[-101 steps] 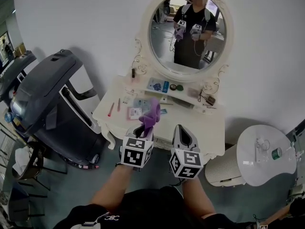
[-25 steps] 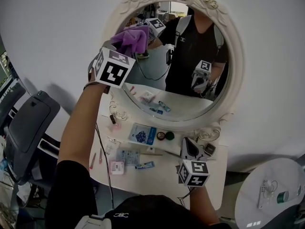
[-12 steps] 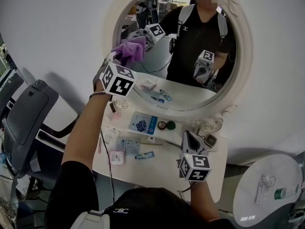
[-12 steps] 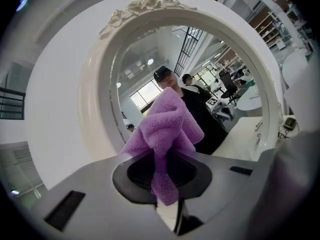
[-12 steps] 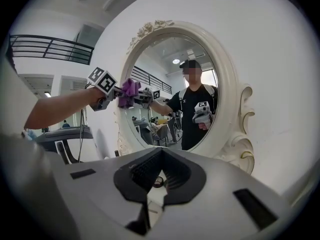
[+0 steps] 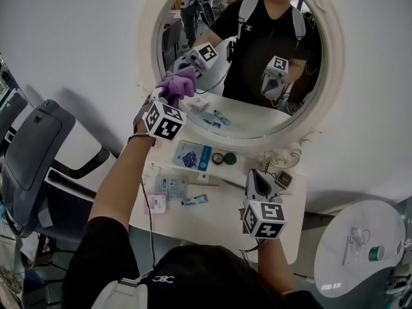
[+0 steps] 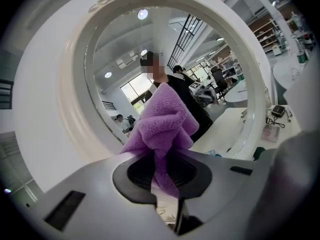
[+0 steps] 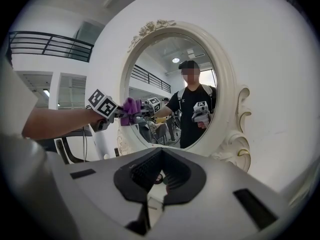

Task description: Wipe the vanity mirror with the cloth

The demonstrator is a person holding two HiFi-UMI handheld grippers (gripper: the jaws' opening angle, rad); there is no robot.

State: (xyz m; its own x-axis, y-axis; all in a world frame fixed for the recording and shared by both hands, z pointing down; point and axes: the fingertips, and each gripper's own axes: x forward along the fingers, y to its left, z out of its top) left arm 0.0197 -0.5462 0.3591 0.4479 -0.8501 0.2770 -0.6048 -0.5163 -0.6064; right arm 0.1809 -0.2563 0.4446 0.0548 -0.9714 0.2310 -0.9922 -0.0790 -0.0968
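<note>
A person stands at a white vanity table (image 6: 225, 227) facing an oval vanity mirror in an ornate white frame (image 6: 251, 118). The left gripper (image 6: 168, 94) is raised at arm's length, and its jaws are clamped on a fluffy purple cloth (image 6: 178, 82). The cloth bunches out past the jaw tips and meets the lower-left part of the glass, just inside the frame. In the left gripper view, the cloth (image 7: 165, 129) fills the gap between that gripper's (image 7: 167, 184) two dark pads. The right gripper (image 6: 259, 184) is held low over the tabletop, well apart from the mirror. In the right gripper view, its jaws (image 8: 155, 179) are drawn nearly together, with nothing between them. A blue-and-white packet (image 6: 192, 155) lies on the table below the mirror.
</note>
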